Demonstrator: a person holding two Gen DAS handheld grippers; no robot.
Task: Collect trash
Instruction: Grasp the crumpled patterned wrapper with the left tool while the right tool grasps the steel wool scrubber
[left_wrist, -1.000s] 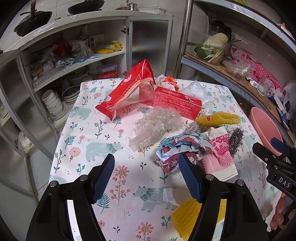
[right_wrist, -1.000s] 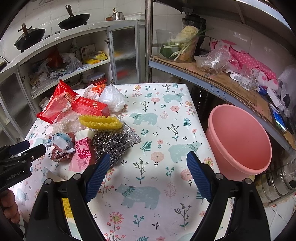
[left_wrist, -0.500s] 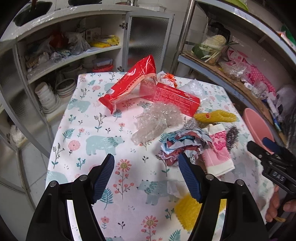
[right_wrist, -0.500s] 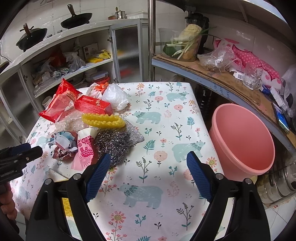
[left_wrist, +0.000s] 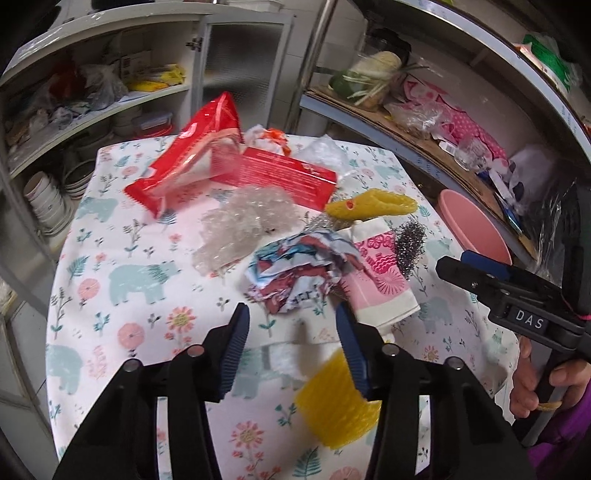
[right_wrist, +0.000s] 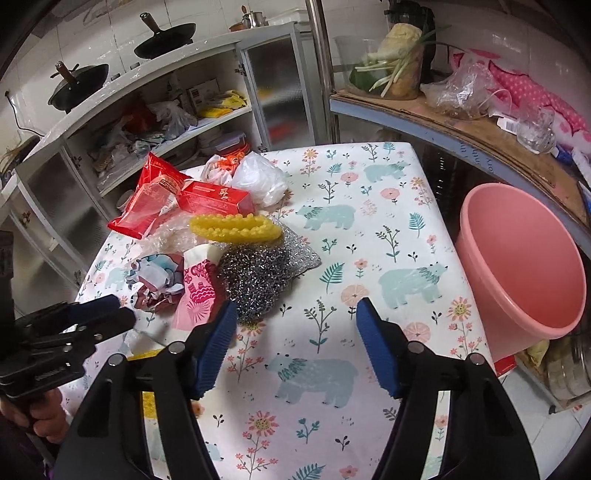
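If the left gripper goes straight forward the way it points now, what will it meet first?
Probably the crumpled printed wrapper: it lies just beyond the open left gripper, between its fingertips. Depth is uncertain.

"DAS" is being shown in white letters on a small dark label on the right gripper (left_wrist: 480, 267), seen at the right of the left wrist view. Print on the red box (left_wrist: 280, 175), far centre on the table, is being shown too blurred to read. Nothing else legible.
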